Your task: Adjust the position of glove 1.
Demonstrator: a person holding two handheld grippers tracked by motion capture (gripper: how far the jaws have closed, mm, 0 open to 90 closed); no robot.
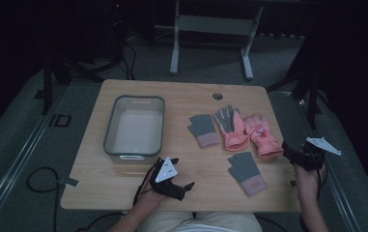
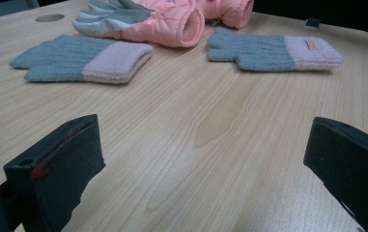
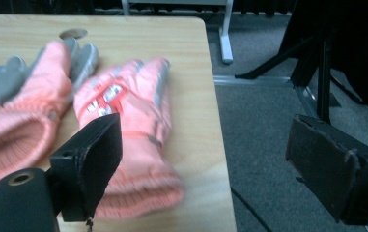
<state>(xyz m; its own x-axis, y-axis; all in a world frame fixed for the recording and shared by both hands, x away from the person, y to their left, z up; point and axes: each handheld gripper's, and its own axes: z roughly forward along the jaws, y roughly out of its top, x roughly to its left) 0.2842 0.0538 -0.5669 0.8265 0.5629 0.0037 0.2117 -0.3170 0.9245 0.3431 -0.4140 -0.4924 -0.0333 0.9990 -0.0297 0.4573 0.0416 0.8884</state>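
The right gripper, jaws spread wide and empty, sits just right of the puffy pink padded ski glove with grey-striped fingers.

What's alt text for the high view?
Four gloves, two grey knit gloves and two pink padded gloves, lie right of an empty grey bin on a wooden table. The open left gripper and right gripper hover at its near edge.

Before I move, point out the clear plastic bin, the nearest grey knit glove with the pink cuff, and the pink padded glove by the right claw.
clear plastic bin [image 1: 109, 126]: high view, left rim.
nearest grey knit glove [image 1: 243, 166]: high view, grey palm.
pink padded glove [image 3: 138, 104]: right gripper view, back of hand.
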